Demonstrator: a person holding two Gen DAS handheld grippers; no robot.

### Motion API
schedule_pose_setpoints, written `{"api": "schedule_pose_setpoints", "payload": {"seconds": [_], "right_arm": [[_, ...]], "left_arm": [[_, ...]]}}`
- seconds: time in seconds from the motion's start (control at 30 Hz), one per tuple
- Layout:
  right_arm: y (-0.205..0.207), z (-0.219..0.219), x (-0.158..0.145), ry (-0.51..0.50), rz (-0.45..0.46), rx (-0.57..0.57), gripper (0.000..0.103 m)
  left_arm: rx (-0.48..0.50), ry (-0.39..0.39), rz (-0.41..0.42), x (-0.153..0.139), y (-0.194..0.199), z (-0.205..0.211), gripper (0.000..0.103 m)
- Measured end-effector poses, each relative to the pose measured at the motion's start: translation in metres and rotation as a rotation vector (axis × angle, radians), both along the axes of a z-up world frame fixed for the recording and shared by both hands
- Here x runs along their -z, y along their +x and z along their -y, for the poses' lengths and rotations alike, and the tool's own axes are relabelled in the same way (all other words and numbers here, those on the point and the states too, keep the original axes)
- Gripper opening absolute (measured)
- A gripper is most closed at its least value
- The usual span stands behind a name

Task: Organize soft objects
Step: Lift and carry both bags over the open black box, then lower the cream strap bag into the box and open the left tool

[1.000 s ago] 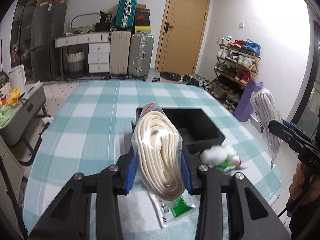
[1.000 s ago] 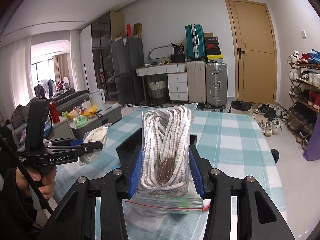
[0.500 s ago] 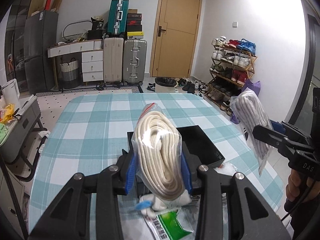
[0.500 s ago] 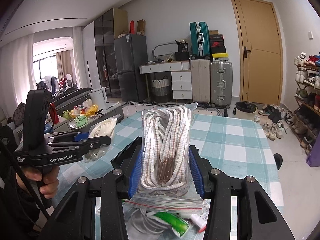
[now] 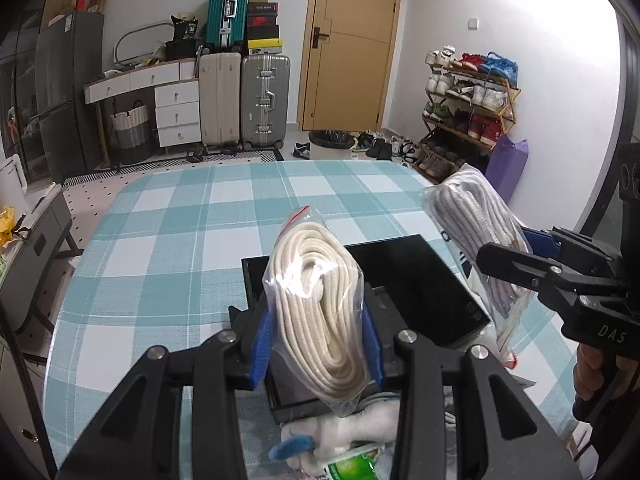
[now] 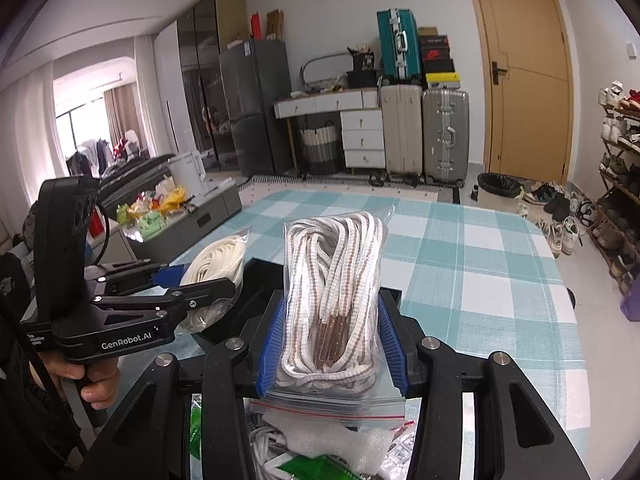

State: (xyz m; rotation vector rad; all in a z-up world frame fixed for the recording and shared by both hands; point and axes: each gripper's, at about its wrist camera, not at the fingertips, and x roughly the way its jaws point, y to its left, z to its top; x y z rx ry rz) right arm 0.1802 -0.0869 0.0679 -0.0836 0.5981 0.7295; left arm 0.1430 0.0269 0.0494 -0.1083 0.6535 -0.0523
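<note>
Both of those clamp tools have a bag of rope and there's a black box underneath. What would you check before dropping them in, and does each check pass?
1. Left gripper clamped on the bag of cream rope: ok.
2. Right gripper clamped on the bag of striped cord: ok.
3. Black box open on top: ok.
4. Box interior free of other items: cannot tell, the bags hide part of it.
5. Loose packets at the table's near edge clear of the box: cannot tell.

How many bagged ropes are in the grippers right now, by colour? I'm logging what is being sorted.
Cream rope bag, clamped in the left gripper: 1
White-and-brown striped rope bag, clamped in the right gripper: 1
Total: 2, both held above the black box.
</note>
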Motion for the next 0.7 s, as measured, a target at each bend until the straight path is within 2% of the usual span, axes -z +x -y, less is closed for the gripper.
{"api": "schedule_pose_setpoints", "payload": {"seconds": [0.7], "right_arm": [[0.050,-0.040,0.043,-0.167,-0.171,-0.061,0.045]], "left_arm": [[0.028,0.014,-0.102,0.023,0.027,0.005,0.039]]}}
